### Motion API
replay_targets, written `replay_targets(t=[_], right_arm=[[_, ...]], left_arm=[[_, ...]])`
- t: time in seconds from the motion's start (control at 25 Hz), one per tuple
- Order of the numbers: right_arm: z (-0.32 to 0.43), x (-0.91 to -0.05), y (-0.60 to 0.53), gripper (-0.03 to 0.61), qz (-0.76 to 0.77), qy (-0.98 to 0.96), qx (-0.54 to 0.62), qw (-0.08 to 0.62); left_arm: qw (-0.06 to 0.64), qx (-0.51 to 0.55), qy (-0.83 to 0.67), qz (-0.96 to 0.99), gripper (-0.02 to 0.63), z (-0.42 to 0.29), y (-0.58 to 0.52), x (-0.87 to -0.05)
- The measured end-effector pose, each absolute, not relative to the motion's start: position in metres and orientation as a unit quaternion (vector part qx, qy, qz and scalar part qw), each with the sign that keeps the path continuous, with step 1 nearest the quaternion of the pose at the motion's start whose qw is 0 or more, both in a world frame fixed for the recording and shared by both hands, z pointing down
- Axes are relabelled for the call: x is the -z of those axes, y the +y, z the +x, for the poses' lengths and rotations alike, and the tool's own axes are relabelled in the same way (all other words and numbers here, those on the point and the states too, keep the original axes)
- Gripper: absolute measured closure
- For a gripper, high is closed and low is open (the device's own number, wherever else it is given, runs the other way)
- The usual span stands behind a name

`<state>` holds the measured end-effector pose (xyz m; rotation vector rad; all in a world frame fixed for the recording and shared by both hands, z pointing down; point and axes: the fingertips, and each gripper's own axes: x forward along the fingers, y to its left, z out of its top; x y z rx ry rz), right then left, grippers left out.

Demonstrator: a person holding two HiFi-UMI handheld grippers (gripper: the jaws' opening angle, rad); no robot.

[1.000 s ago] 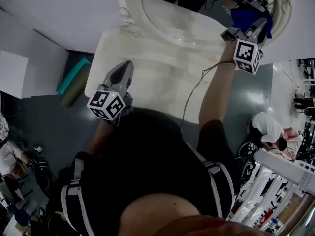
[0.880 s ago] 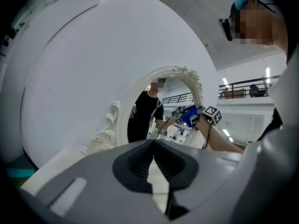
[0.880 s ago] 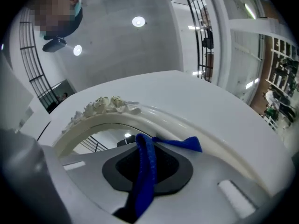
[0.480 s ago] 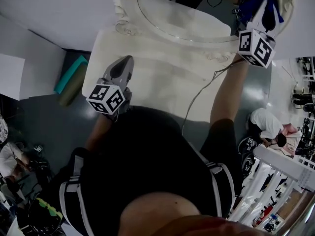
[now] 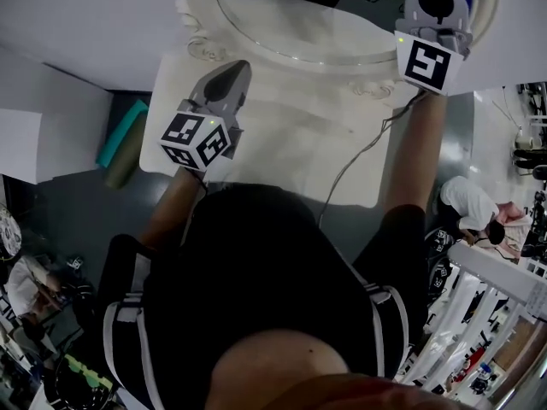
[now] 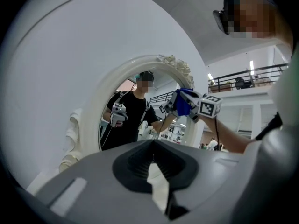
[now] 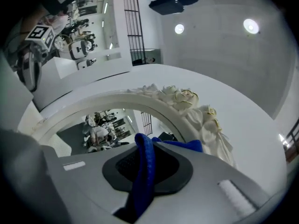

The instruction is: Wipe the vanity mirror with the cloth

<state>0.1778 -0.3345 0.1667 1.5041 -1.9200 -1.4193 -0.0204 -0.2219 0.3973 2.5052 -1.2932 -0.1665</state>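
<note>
Jaws pressed together on nothing, the left gripper (image 5: 237,69) hovers over the white vanity top (image 5: 291,143), short of the glass. Ahead of it stands the oval vanity mirror (image 6: 133,125), long axis upright inside a carved white frame (image 6: 91,115). Farther right, the right gripper (image 7: 149,144) clamps its 2 jaws on the blue cloth (image 7: 142,181), up near the frame's floral crest (image 7: 187,99). Glass lies just ahead and left of the cloth, so the right hand is nearer; the wipe likely runs leftward and downward.
</note>
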Motion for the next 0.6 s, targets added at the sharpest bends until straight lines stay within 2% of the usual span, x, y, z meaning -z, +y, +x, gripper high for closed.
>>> replay_targets(t=[0.6], right_arm=[[0.142, -0.261, -0.333, 0.543, 0.421, -0.669, 0.564, 0.239]], left_arm=[[0.138, 0.055, -0.432, 0.889, 0.603, 0.049, -0.254, -0.385]])
